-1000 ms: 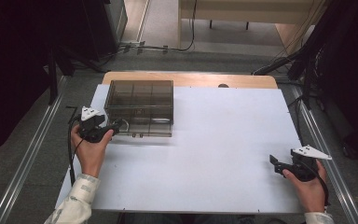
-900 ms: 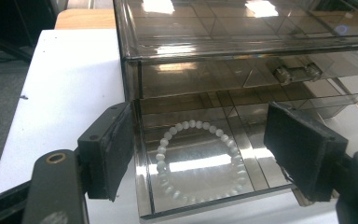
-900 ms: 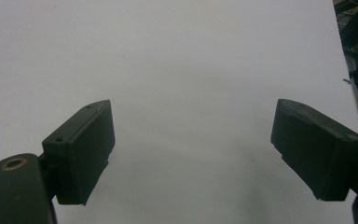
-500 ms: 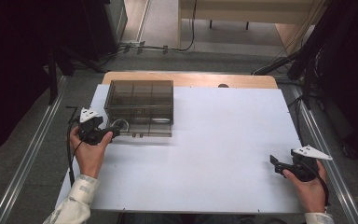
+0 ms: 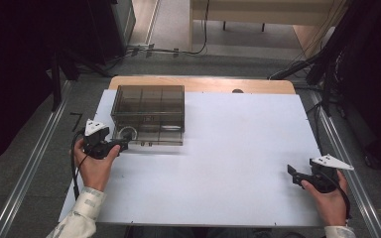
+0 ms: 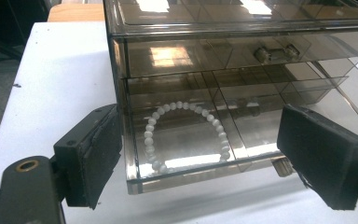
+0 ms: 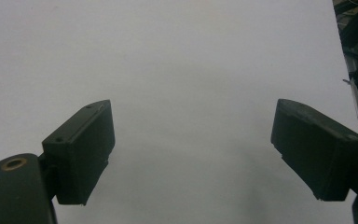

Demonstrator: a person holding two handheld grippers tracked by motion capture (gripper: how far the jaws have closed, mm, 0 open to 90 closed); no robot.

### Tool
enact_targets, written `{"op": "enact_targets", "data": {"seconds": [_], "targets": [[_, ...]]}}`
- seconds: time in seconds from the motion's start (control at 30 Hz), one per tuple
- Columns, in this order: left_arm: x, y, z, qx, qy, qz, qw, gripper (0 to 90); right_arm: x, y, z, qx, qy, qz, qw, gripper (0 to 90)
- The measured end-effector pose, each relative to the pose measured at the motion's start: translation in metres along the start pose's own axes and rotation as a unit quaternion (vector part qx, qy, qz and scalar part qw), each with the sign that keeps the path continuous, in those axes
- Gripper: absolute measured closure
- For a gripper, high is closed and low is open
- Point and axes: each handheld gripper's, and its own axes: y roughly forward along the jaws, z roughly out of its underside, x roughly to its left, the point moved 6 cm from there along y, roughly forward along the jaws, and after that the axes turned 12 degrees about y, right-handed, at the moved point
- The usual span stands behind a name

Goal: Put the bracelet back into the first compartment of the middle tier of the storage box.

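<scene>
Left gripper view: left tongs just opened wide, empty, w/ bracelet in drawer; next, push drawer shut.

Drawer box far-left; bare table elsewhere

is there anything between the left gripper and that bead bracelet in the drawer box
Yes. The bracelet lies in the bottom drawer of the smoky box; the drawer's clear front wall stands between it and the left gripper, whose jaws have just been opening.
</scene>
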Motion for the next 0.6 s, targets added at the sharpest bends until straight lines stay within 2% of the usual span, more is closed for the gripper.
{"op": "enact_targets", "data": {"seconds": [0.6], "targets": [[-0.010, -0.014, 0.010, -0.003, 0.002, 0.005, 1.0000, 14.6, 0.000, -0.001, 0.000, -0.003, 0.003, -0.001, 1.0000, 11.8]]}}
